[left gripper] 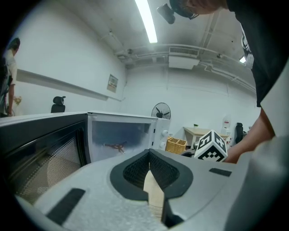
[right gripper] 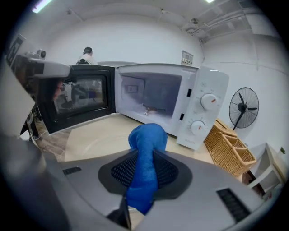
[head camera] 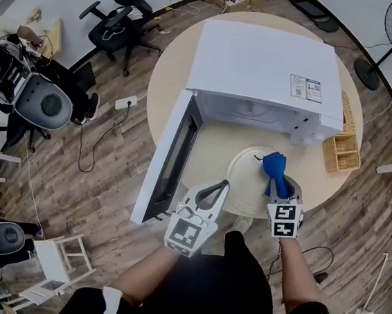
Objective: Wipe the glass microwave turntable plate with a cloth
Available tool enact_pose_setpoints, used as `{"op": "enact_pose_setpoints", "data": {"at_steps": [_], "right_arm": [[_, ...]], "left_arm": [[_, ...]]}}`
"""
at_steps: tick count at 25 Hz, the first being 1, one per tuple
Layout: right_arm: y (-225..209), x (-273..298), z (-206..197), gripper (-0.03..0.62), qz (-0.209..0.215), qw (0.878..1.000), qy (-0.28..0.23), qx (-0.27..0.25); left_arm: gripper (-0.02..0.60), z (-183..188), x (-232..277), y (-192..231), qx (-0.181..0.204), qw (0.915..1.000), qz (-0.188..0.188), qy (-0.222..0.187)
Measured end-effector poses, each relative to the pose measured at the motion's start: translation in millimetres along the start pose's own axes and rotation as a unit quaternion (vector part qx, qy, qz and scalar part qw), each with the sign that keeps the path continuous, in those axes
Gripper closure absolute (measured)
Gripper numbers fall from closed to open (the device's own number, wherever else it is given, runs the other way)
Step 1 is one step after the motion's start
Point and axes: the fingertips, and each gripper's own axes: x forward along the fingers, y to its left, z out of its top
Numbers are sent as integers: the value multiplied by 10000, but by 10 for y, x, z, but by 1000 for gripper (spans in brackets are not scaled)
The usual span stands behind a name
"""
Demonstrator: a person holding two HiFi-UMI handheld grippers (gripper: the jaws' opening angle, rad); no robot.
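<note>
**Head view.** On round desk (head camera: pixel 218 145), before white microwave (head camera: pixel 261 69) with door (head camera: pixel 171 157) swung open: glass turntable plate (head camera: pixel 238 185), lying flat. Over plate's right part: right hand-held gripper (head camera: pixel 277 186), clamped on bunched blue cloth (head camera: pixel 273 166). Just left of plate: left hand-held gripper (head camera: pixel 215 187). At desk's right edge: wicker basket (head camera: pixel 343 151).

**Left gripper view.** Jaws closed tip to tip, nothing held; only a sliver of desk visible through the slit behind them.

**Right gripper view.** Jaws pinched on cloth, wad bulging past the tips. Plate faint on desk below; contact between cloth and glass not determinable.

**Step, by judgement.** Wiping stage, cloth in grip and poised at the plate.

**Next move, by judgement.** Calls for pressing wad onto glass and sweeping across centre and rim. Possibly also steadying plate edge with left hand-held gripper against sliding.
</note>
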Motion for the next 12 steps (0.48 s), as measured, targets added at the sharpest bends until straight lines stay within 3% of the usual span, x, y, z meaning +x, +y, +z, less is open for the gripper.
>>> {"op": "enact_pose_setpoints", "data": {"at_steps": [5, 12], "right_arm": [[502, -111, 142, 514, 476, 9986, -204, 134], [1083, -52, 51, 514, 947, 9955, 44, -18]], "left_arm": [[576, -20, -70, -16, -99, 9999, 24, -25], [576, -91, -203, 37, -105, 9999, 112, 8]]}}
